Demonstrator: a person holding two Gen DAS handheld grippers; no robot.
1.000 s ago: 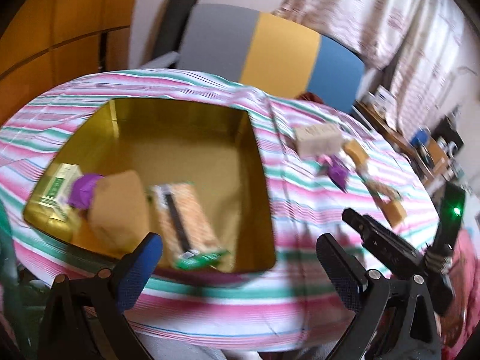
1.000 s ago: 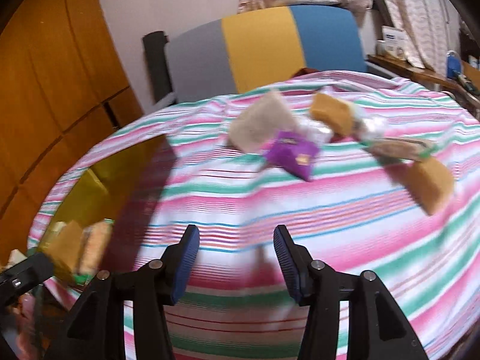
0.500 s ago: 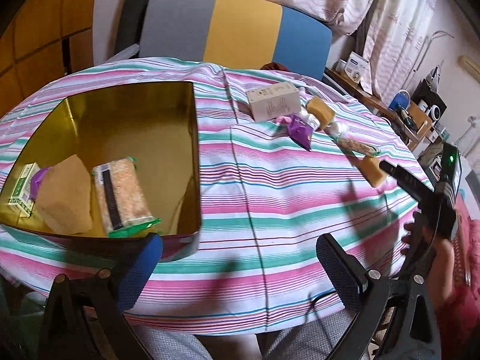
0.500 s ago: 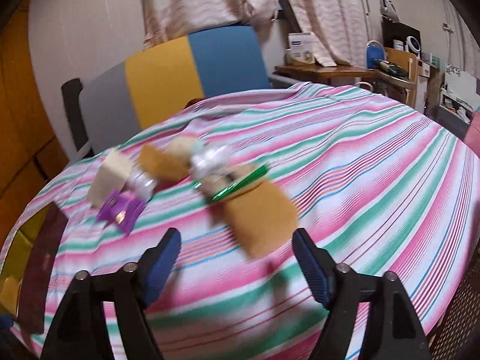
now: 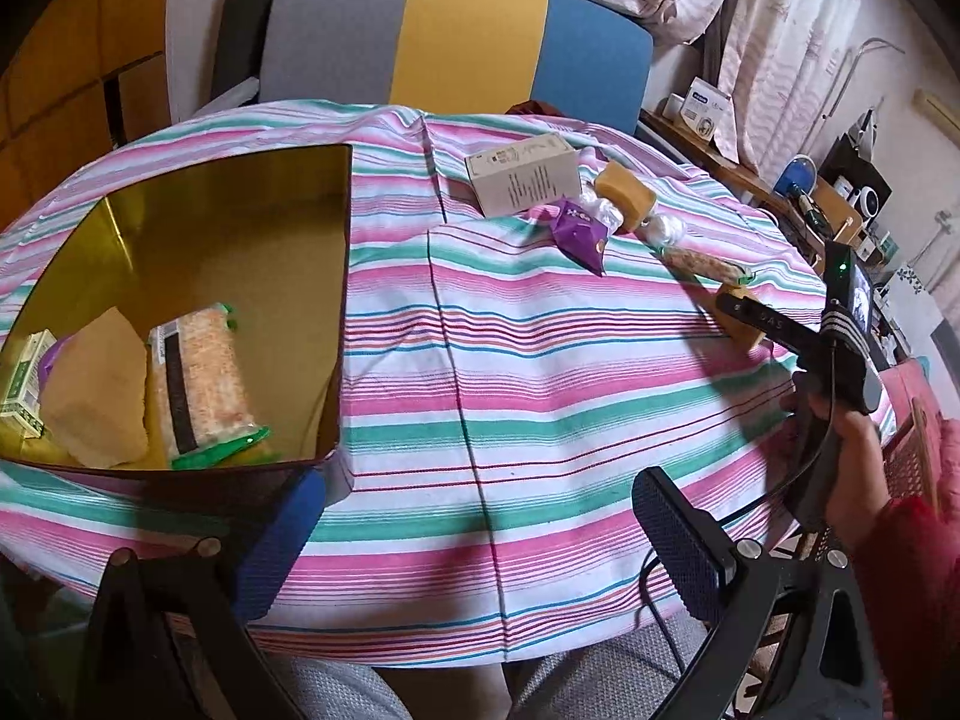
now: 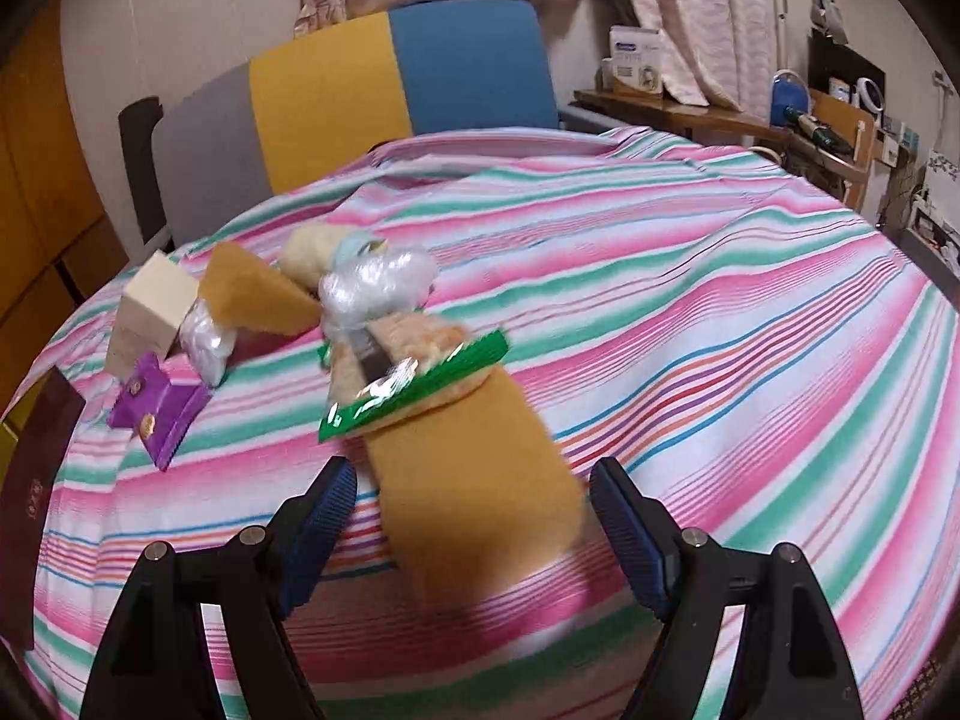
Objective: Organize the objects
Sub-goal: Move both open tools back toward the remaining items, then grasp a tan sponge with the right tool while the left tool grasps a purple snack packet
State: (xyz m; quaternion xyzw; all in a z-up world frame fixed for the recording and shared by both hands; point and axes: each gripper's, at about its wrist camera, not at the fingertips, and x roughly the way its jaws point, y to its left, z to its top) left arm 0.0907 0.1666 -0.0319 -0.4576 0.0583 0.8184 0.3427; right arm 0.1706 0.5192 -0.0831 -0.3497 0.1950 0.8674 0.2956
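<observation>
My right gripper (image 6: 477, 522) stands open low over the striped tablecloth, its pads on either side of a tan block (image 6: 474, 492) without pressing it. A green-edged cracker packet (image 6: 414, 372) leans on that block's far end. Beyond lie a clear-wrapped bundle (image 6: 372, 282), a tan wedge (image 6: 252, 294), a white box (image 6: 153, 306) and a purple packet (image 6: 156, 408). My left gripper (image 5: 480, 540) is open and empty near the table's front edge. The gold tin (image 5: 228, 228) at its left holds a cracker packet (image 5: 198, 384), a tan block (image 5: 96, 390) and a small green-white box (image 5: 24, 384).
A grey, yellow and blue chair back (image 5: 456, 36) stands behind the round table. A cluttered wooden shelf (image 6: 720, 114) and curtains fill the right side. In the left wrist view a person's hand (image 5: 852, 450) in a red sleeve holds the right gripper at the table's right edge.
The right gripper's jaws have widened, and it has travelled right across the table from near the tin to the tan block. The left gripper has drawn back from the tin, staying open.
</observation>
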